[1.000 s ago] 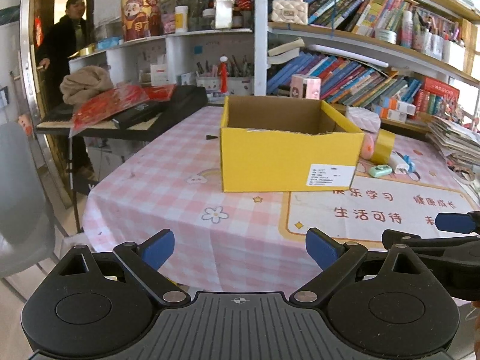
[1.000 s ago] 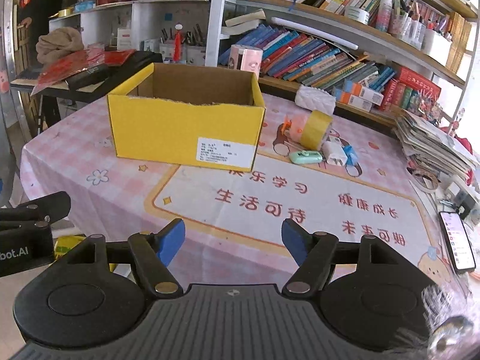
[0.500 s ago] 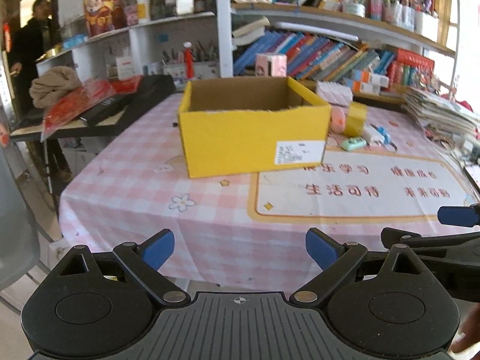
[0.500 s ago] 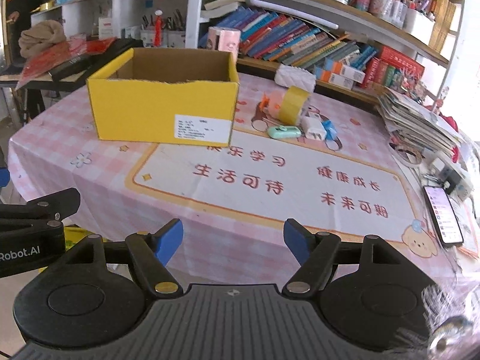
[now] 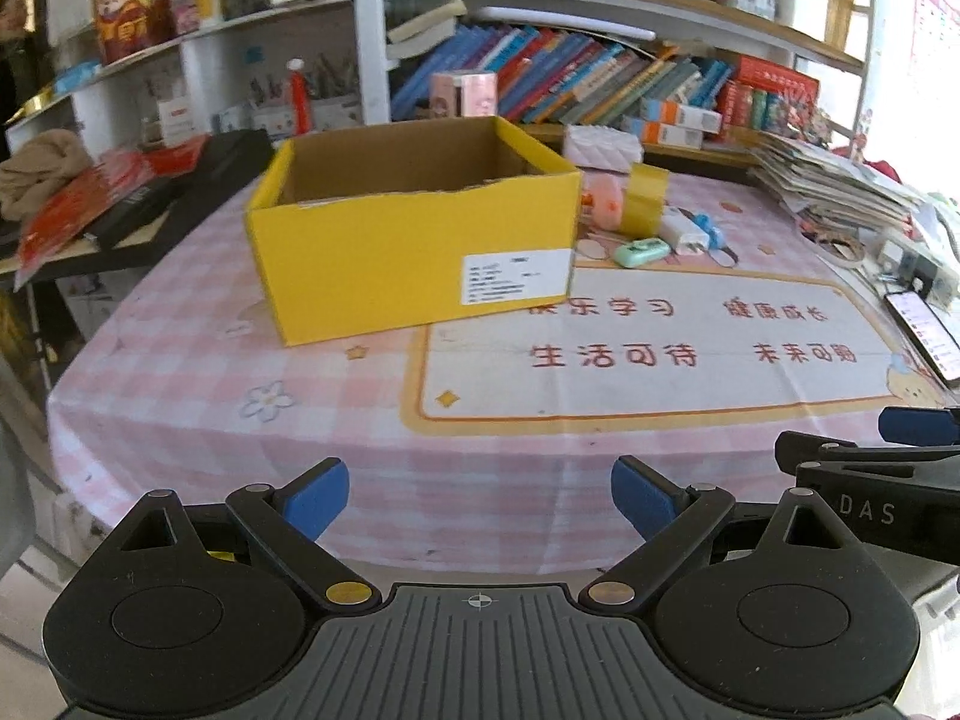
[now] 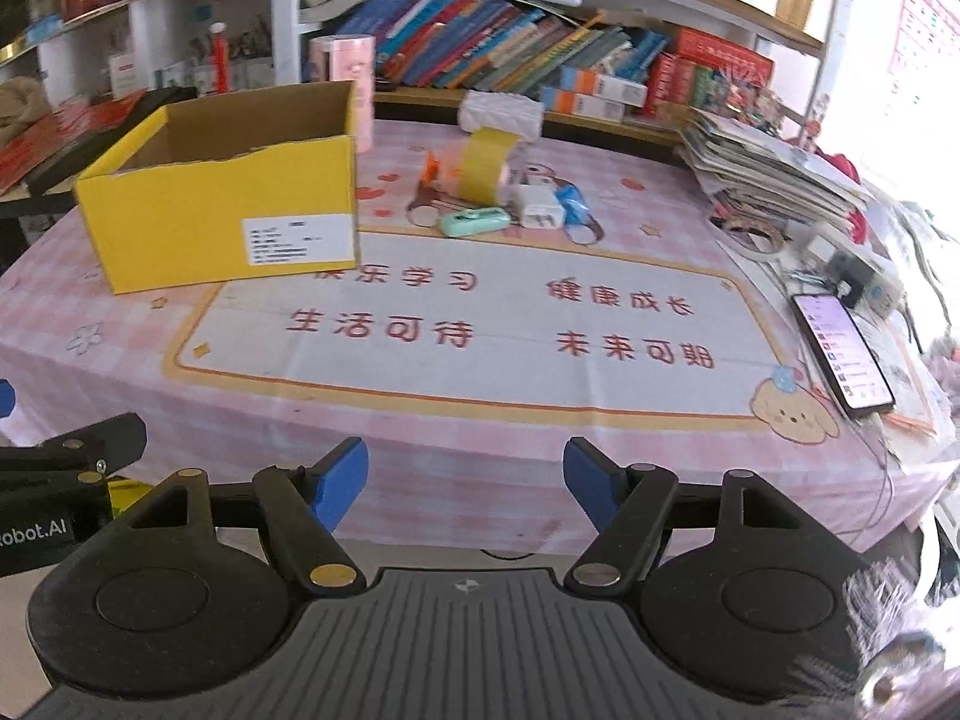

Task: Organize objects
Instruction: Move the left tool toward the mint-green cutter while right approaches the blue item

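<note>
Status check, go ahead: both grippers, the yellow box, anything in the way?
Left gripper open, empty. Right gripper open, empty. Yellow box upright, top open, on table. Small items beside box, path clear.

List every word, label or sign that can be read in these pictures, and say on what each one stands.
"快乐学习", "健康成长", "生活可待", "未来可期": red characters on the tablecloth.
"DAS": on the right gripper, seen from the left wrist view.
"Robot.AI" (start cut off): on the left gripper, seen from the right wrist view.
White label on the yellow box: too small to read.
Book spines and phone screen: blurred.
</note>
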